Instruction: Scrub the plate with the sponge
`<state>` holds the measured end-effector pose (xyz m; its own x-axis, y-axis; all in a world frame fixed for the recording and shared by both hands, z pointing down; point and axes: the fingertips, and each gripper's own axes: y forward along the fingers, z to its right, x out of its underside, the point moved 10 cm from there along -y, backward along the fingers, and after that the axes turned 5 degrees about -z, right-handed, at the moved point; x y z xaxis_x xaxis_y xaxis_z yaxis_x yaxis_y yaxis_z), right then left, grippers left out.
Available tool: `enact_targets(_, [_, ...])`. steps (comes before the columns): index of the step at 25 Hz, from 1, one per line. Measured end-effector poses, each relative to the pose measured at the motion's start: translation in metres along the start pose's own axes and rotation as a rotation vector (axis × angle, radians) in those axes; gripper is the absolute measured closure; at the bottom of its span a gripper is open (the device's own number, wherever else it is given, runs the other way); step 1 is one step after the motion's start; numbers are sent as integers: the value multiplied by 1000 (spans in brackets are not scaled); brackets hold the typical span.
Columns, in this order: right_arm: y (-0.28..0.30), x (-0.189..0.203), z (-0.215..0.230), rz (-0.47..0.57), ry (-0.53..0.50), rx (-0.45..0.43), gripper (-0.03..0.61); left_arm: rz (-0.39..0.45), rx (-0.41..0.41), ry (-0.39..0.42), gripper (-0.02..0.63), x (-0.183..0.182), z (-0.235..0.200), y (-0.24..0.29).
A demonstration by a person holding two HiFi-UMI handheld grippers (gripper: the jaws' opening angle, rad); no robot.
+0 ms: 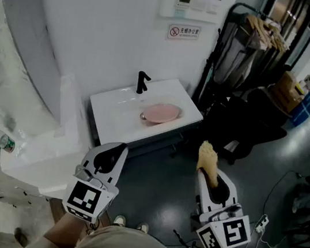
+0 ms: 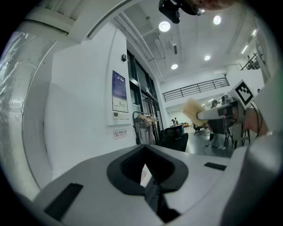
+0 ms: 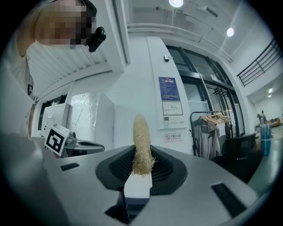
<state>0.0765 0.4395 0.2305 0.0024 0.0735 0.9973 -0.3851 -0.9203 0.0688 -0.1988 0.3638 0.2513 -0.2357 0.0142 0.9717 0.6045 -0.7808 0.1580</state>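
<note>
A pink plate lies in the basin of a white sink, in front of a black faucet. Both grippers hang well short of the sink, over the grey floor. My right gripper is shut on a tan fibrous loofah sponge, which sticks out past the jaws; in the right gripper view the sponge stands upright between the pads of that gripper. My left gripper is shut with nothing in it, and in its own view the left gripper shows closed jaws.
A black clothes rack with hanging garments and a black office chair stand right of the sink. Plastic-wrapped white bulk fills the left. Cardboard boxes sit far right, and cables trail on the floor.
</note>
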Motion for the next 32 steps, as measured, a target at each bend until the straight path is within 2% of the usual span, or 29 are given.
enact_targets(18, [-6,9,21,-22,12,-33,494,-24,-2,-4,607,-7,24,13])
enact_targets(27, [-20,28,39,-31,21,-50,494,-40,-19,8,607,1,53,15])
enact_targets(32, [-21,33,50,-40,27,-58,494,-41,-2,25,607,3,63,23])
